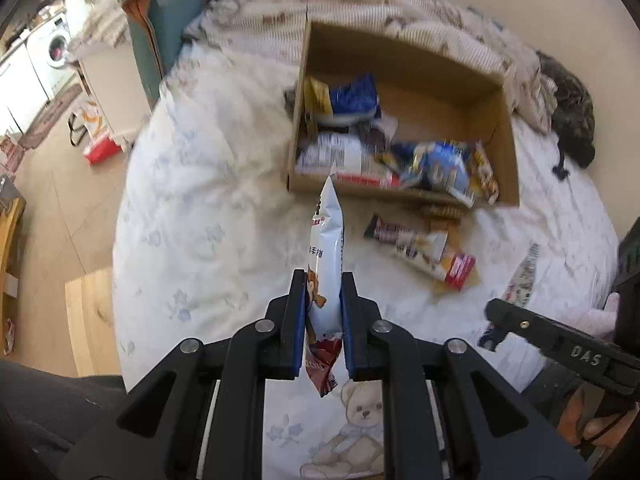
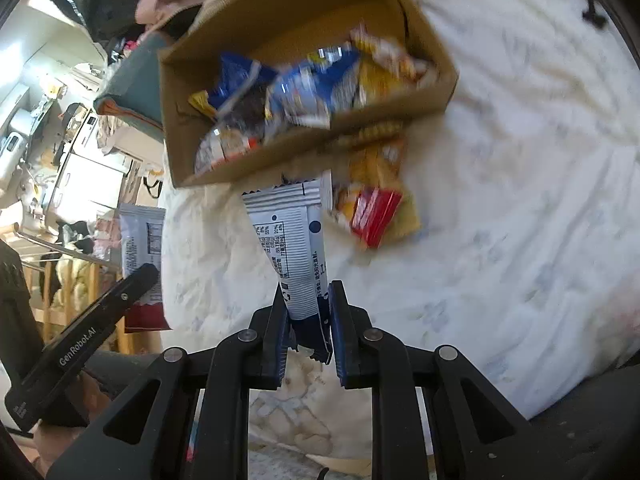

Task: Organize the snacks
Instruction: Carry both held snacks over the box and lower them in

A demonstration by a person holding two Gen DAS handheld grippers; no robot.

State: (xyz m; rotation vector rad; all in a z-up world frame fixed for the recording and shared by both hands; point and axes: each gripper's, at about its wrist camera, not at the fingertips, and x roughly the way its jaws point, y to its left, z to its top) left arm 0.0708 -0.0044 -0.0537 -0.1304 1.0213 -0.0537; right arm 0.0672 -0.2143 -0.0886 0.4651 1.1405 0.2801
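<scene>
My left gripper [image 1: 323, 280] is shut on a white snack packet [image 1: 326, 252] with a brown cartoon print, held upright above the bed. My right gripper [image 2: 307, 292] is shut on a white striped snack packet [image 2: 294, 240], held short of the box. The cardboard box [image 1: 506, 140] lies on the bed beyond both grippers and holds several blue, yellow and white snack bags [image 1: 436, 164]. It also shows in the right wrist view [image 2: 436, 92]. A few loose snack packets [image 1: 428, 252] lie on the bed just in front of the box, also seen in the right wrist view [image 2: 376, 208].
The bed has a white floral quilt [image 1: 208, 208] with a teddy bear print near me. A dark cat [image 1: 572, 112] lies at the far right beside a striped blanket. A teal box [image 1: 168, 24] stands at the bed's far left. A wooden floor and a washing machine [image 1: 54, 46] are at left.
</scene>
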